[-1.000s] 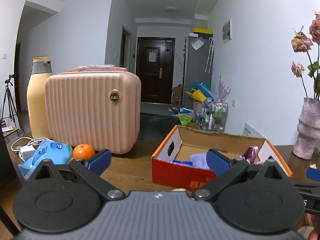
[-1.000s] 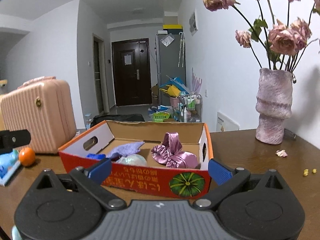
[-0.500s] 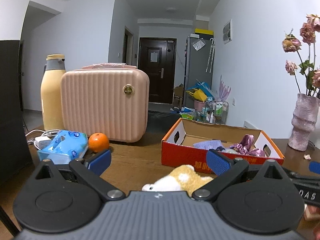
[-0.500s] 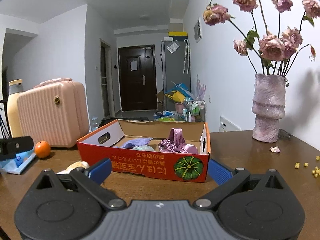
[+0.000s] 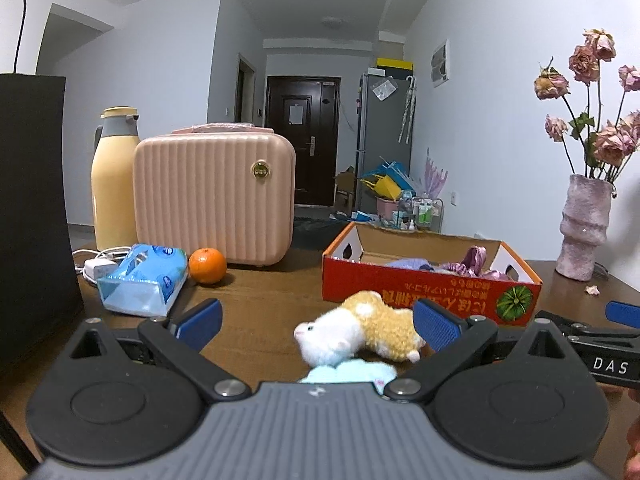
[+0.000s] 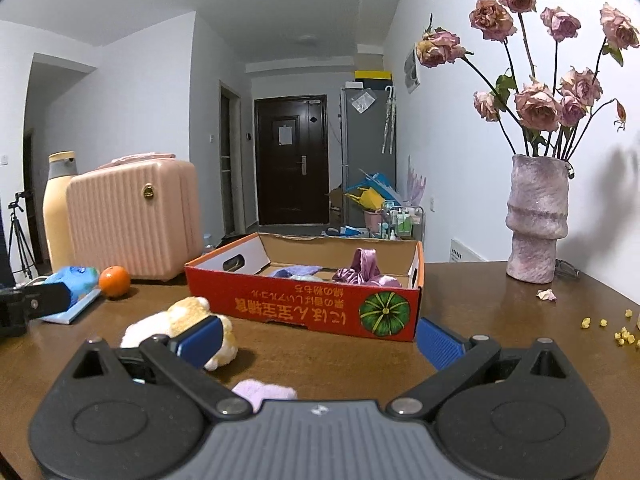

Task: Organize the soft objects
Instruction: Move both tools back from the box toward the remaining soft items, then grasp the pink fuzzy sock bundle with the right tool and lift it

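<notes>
Lying on the table (image 5: 272, 292) before the red box (image 5: 424, 294), the plush toy (image 5: 360, 332) sits between both grippers' spread, empty fingers (image 5: 436, 325).

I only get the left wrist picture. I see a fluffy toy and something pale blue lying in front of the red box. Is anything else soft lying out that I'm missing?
Observer: Yes. The right wrist view shows a small lilac fluffy thing on the table, just ahead of the right hand-held gripper.
Visitor: Is that gripper holding anything?
Observer: No. Its two fingers are spread wide, with nothing between them.
Visitor: Anything odd on the right side of the table?
Observer: Yellow crumbs are scattered near the right edge.
</notes>
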